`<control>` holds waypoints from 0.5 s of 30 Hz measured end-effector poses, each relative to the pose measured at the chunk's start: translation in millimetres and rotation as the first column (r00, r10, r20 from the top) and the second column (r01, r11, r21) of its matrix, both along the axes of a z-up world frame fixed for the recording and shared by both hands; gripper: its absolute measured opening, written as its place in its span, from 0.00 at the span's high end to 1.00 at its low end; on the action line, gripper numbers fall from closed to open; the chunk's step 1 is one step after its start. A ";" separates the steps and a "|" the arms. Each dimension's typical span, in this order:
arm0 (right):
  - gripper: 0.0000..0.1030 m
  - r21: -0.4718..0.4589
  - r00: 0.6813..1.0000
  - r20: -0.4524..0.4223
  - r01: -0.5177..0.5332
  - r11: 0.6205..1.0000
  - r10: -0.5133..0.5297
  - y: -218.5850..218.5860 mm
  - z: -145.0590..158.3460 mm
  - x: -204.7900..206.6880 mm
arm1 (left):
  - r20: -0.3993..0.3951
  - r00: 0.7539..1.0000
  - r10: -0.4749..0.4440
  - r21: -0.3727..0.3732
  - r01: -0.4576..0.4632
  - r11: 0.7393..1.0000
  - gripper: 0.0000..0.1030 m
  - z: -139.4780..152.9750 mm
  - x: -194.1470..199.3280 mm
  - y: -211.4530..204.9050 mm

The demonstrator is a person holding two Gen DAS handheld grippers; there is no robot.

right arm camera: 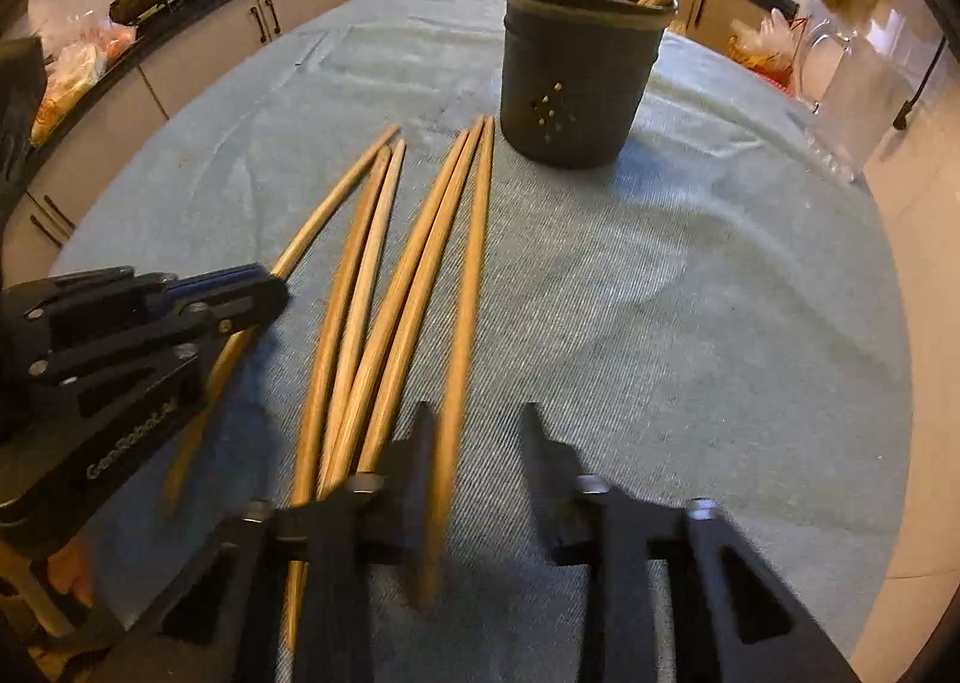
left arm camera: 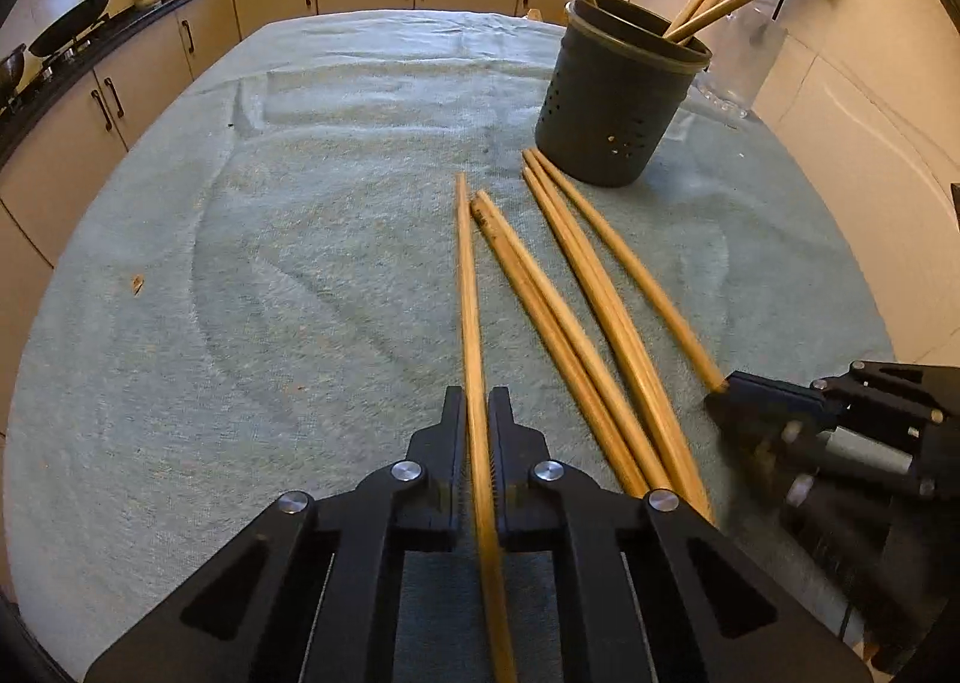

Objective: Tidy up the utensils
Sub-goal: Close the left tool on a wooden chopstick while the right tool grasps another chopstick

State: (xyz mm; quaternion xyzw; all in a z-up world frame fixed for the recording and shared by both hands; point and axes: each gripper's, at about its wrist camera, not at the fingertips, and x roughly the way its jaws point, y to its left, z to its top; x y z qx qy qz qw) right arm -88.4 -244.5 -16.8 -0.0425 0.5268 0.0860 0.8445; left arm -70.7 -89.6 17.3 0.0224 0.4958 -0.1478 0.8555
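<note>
Six chopsticks [left arm camera: 540, 287] beside one holder [left arm camera: 618, 101]

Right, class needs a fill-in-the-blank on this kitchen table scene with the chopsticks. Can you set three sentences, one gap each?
1. The left gripper has its fingers shut on one ___.
2. The dark holder stands upright on a teal ___.
3. Counting the gripped one, ___ chopsticks lie outside the dark holder.

Missing words: chopstick; towel; six.
</note>
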 end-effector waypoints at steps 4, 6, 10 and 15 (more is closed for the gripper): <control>0.91 0.056 0.997 -0.034 0.070 0.996 -0.068 -26.4 0.7 -10.3 | -0.015 1.000 -0.002 -0.035 0.002 0.999 0.94 0.5 -5.3 22.1; 0.91 0.063 0.995 -0.048 0.088 0.994 -0.085 -38.5 0.9 -26.2 | -0.019 1.000 -0.009 -0.056 0.008 0.998 0.94 0.0 -8.4 33.3; 0.91 0.036 0.995 -0.041 0.091 0.995 -0.089 -51.7 3.5 -68.4 | -0.058 0.998 -0.033 -0.084 0.028 0.996 0.94 0.5 -14.0 51.2; 0.60 -0.002 0.998 -0.046 0.038 0.999 -0.038 -46.5 3.4 -77.9 | -0.095 0.992 -0.081 -0.076 0.074 0.994 0.93 8.0 -17.8 47.2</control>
